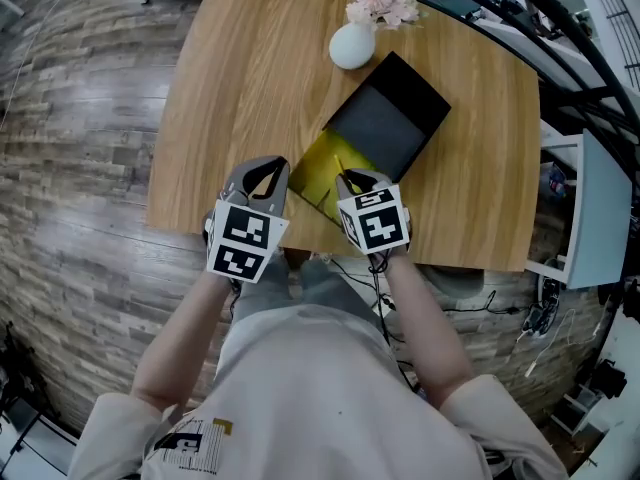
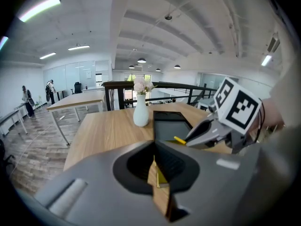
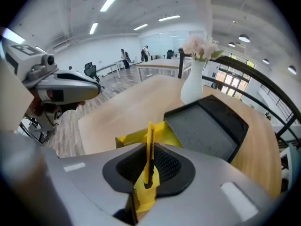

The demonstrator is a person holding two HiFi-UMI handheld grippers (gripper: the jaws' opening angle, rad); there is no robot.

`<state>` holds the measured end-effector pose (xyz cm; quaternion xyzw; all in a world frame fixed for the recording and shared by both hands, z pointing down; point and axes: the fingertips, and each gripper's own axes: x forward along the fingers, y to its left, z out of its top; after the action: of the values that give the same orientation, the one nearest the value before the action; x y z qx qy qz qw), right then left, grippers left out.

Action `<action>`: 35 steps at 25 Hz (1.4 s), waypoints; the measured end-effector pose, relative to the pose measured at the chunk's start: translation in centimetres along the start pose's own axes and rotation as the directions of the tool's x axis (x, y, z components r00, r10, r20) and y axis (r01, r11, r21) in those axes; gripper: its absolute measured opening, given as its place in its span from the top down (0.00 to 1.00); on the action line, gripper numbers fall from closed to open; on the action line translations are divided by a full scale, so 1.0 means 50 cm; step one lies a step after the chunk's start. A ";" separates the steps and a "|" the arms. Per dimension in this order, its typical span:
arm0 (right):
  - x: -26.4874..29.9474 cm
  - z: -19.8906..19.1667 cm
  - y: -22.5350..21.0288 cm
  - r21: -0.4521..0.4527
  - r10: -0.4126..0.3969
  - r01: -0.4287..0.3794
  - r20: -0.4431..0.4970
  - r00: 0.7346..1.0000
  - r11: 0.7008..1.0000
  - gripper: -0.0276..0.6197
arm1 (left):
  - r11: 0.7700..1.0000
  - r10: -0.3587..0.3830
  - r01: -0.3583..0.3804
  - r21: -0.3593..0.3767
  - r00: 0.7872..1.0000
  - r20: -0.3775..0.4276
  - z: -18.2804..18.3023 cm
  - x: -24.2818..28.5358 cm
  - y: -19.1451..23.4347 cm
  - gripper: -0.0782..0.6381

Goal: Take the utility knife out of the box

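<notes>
Right claw [image 1: 352,182]: clamped on the yellow utility knife [image 3: 150,145], which sits edge-on between its pads.
Utility knife: held over the open yellow box [image 1: 322,164], near the bench's [image 1: 250,88] front edge.
Left claw [image 1: 264,176]: closed, nothing in it, just left of the box.
Black tray [image 1: 385,118]: directly behind the box.
Vase [image 1: 352,46]: white with pink flowers, beyond the tray.
</notes>
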<state>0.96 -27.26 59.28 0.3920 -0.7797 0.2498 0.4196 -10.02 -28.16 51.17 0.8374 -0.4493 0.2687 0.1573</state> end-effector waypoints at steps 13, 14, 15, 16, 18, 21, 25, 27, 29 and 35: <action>-0.255 0.178 -0.009 -0.061 -0.045 0.069 0.332 0.942 0.996 0.88 | 0.999 0.013 -0.019 0.033 0.982 0.187 0.203 -0.111 -0.012 0.89; -0.275 0.194 -0.010 -0.072 -0.056 0.088 0.360 0.931 0.994 0.88 | 0.999 0.016 -0.026 0.046 0.978 0.207 0.225 -0.122 -0.012 0.89; -0.295 0.209 -0.011 -0.084 -0.070 0.110 0.389 0.919 0.990 0.88 | 0.998 0.019 -0.033 0.055 0.973 0.230 0.247 -0.134 -0.011 0.89; -0.316 0.224 -0.013 -0.092 -0.082 0.131 0.417 0.905 0.987 0.88 | 0.997 0.021 -0.038 0.062 0.967 0.254 0.270 -0.146 -0.011 0.89; -0.361 0.251 -0.018 -0.090 -0.099 0.160 0.473 0.875 0.983 0.88 | 0.996 0.023 -0.048 0.074 0.954 0.300 0.311 -0.171 -0.015 0.89; -0.436 0.287 -0.024 -0.071 -0.113 0.183 0.555 0.824 0.981 0.88 | 0.993 0.022 -0.062 0.097 0.931 0.365 0.368 -0.211 -0.024 0.89; -0.540 0.332 -0.021 -0.054 -0.108 0.190 0.658 0.745 0.980 0.88 | 0.988 0.018 -0.086 0.132 0.892 0.451 0.441 -0.273 -0.037 0.89; -0.590 0.346 -0.019 -0.049 -0.100 0.186 0.698 0.709 0.981 0.88 | 0.985 0.017 -0.100 0.144 0.871 0.491 0.472 -0.306 -0.047 0.89; -0.636 0.359 -0.018 -0.046 -0.098 0.194 0.737 0.669 0.980 0.88 | 0.981 0.010 -0.111 0.161 0.850 0.527 0.501 -0.336 -0.055 0.89; -0.733 0.367 -0.001 -0.036 -0.085 0.193 0.807 0.584 0.981 0.88 | 0.977 0.000 -0.117 0.177 0.833 0.554 0.533 -0.391 -0.084 0.89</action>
<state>5.05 -25.74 18.51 0.4962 -0.8651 -0.0339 0.0655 -7.11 -26.26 18.04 0.8765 -0.4712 0.0657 -0.0734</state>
